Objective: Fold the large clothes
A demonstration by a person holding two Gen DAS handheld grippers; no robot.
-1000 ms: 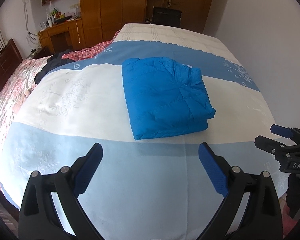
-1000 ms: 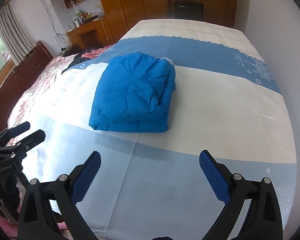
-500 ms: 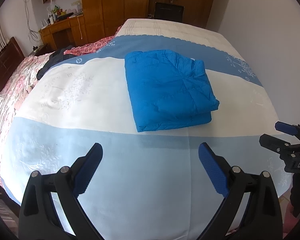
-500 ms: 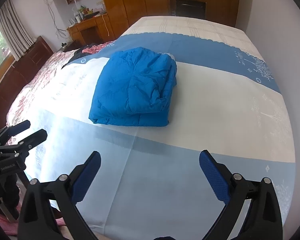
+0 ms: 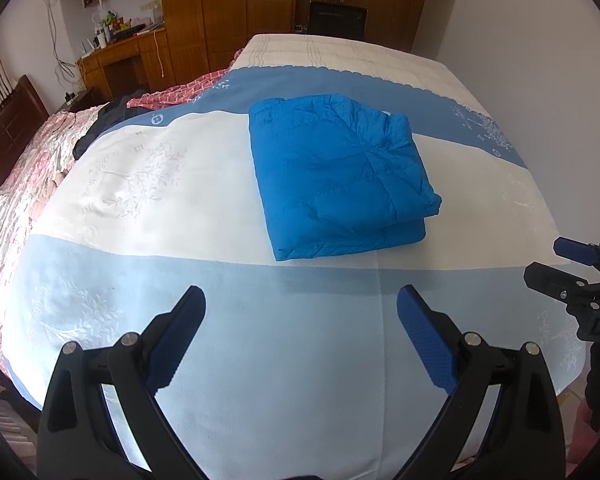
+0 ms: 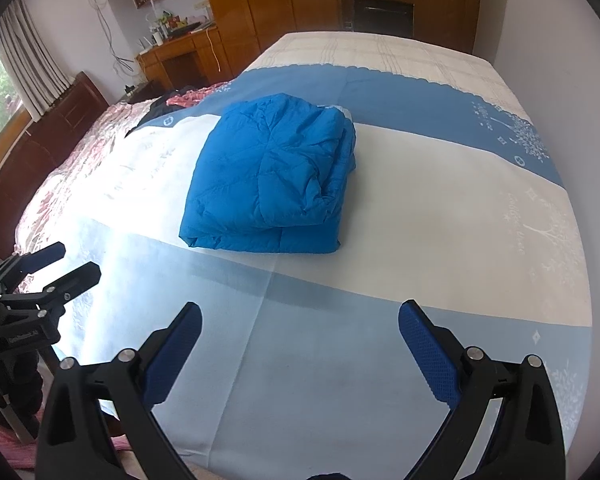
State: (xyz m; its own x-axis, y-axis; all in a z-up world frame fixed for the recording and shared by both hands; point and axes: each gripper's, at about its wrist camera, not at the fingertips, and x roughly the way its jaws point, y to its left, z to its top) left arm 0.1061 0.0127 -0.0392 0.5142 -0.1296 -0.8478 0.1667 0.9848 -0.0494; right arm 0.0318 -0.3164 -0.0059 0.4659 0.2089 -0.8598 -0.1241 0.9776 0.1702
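A bright blue puffer jacket (image 5: pixel 336 176) lies folded into a thick rectangle on the bed, also in the right wrist view (image 6: pixel 272 176). My left gripper (image 5: pixel 300 312) is open and empty, held over the near light-blue band of the bedspread, well short of the jacket. My right gripper (image 6: pixel 300 320) is open and empty, also over the near band. Each gripper shows in the other's view: the right one at the right edge (image 5: pixel 560 264), the left one at the left edge (image 6: pixel 66 264).
The bedspread (image 5: pixel 140 184) has white and blue bands. A pink floral quilt (image 5: pixel 16 168) and a dark garment (image 5: pixel 100 128) lie at the bed's left. A wooden desk (image 5: pixel 128 56) and wardrobe (image 5: pixel 228 8) stand behind. A white wall (image 6: pixel 560 40) runs along the right.
Both grippers have drawn back and risen a little from the jacket, which sits slightly farther off. The jacket has not moved and both grippers stay open.
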